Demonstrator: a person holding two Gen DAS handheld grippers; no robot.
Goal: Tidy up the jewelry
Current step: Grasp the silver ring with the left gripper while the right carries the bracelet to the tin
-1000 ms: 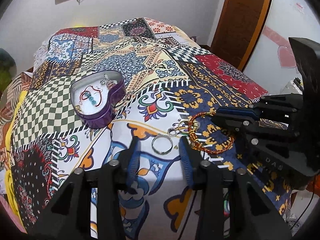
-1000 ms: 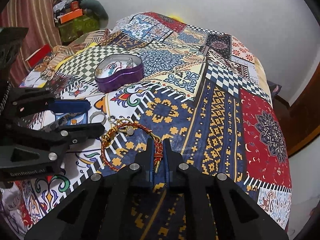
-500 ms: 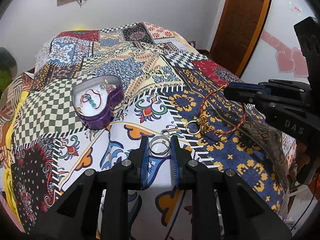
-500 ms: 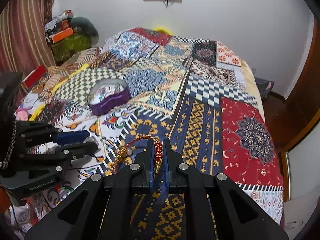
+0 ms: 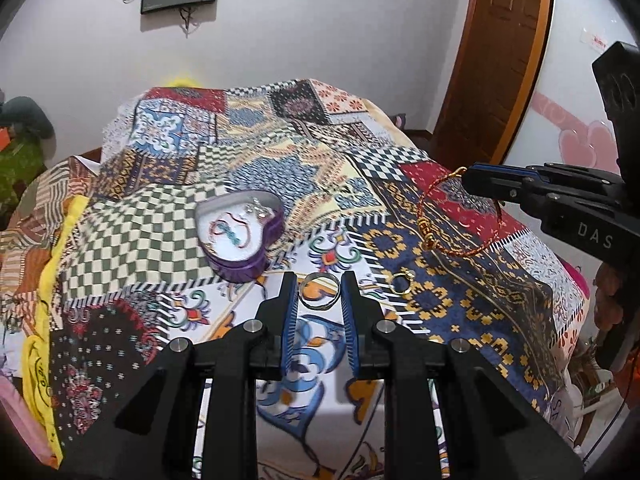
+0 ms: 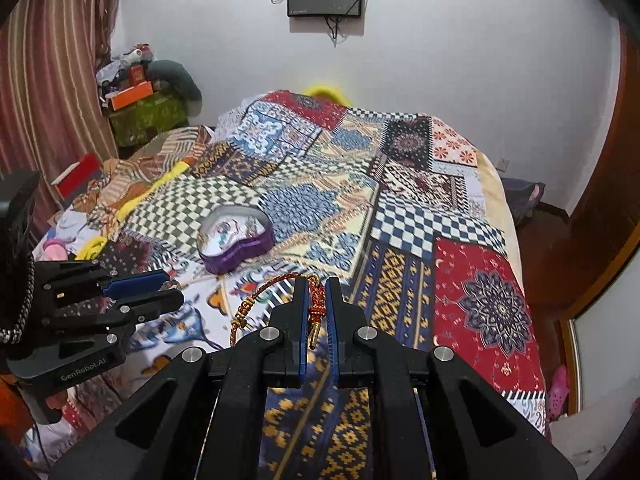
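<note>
Above the patchwork bedspread [image 5: 460,280], both tools carry jewelry clear of the bed.

Left tool [image 5: 319,292] has its fingers narrowed onto a silver ring [image 5: 319,291], pinched by its edges between the ribbed blue pads. Right tool [image 6: 316,300] is fully clamped on a red-and-gold braided cord bracelet [image 6: 256,300], whose loop hangs free to the left with the gold clasp dangling. A small gold ring [image 5: 401,282] lies on the bedspread just right of the left tool. Farther back sits the open purple heart-shaped tin [image 5: 240,236], already holding several pieces.
</note>
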